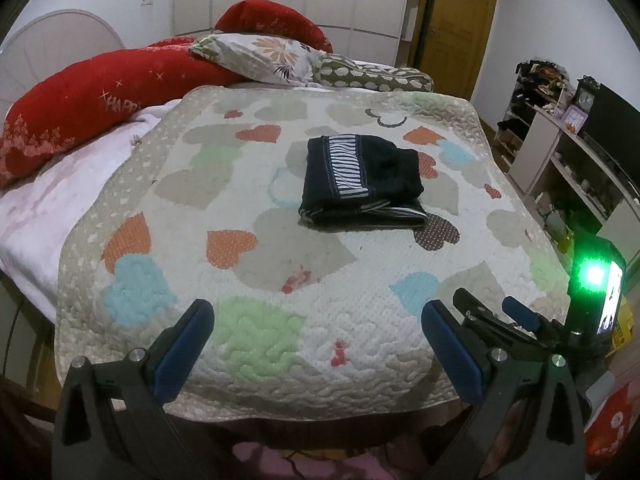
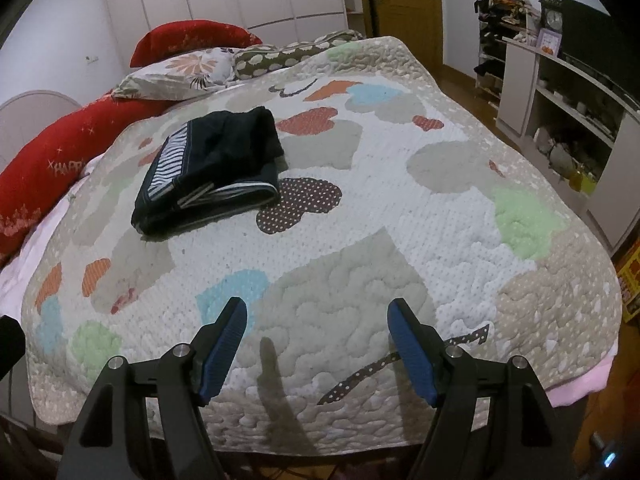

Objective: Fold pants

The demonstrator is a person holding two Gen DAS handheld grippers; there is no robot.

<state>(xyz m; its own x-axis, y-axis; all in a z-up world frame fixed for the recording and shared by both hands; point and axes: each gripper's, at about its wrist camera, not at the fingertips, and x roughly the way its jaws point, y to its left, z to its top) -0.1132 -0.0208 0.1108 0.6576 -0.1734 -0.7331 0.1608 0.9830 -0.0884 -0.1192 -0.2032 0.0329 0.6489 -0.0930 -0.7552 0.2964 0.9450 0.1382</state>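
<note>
The dark navy pants [image 1: 360, 182] lie folded in a compact bundle with a striped waistband on top, in the middle of the patchwork quilt [image 1: 280, 280]. They show in the right wrist view [image 2: 212, 172] at upper left. My left gripper [image 1: 316, 322] is open and empty, held back above the quilt's near edge, well short of the pants. My right gripper [image 2: 318, 318] is open and empty, also over the near edge. It shows at the lower right of the left wrist view [image 1: 496, 312].
Red pillows [image 1: 80, 108], a floral pillow [image 1: 256, 54] and a spotted bolster [image 1: 372, 74] lie at the head of the bed. A shelf unit [image 2: 568, 112] stands along the right wall. A wooden door [image 1: 460, 20] is at the far end.
</note>
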